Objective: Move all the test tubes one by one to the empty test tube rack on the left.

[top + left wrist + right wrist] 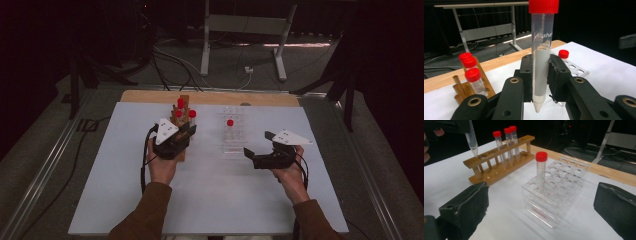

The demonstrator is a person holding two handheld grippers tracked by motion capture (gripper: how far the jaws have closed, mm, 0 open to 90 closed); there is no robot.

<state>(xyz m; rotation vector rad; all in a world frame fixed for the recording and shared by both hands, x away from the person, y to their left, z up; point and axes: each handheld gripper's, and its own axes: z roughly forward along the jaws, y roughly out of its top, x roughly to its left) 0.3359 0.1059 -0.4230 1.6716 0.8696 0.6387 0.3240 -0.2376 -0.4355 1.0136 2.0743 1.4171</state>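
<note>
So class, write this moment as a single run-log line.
left gripper: shut on red-capped tube, lifted above wooden rack | right gripper: open, empty | clear rack: one tube | wooden rack: three tubes

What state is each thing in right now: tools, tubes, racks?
Left tool: shut on held tube.
Held tube: upright, capped, lifted clear of the wooden rack.
Right tool: open, nothing between the pads.
Wooden rack: holds three capped tubes, other holes vacant.
Clear rack: one capped tube standing upright in it, other holes vacant.
</note>
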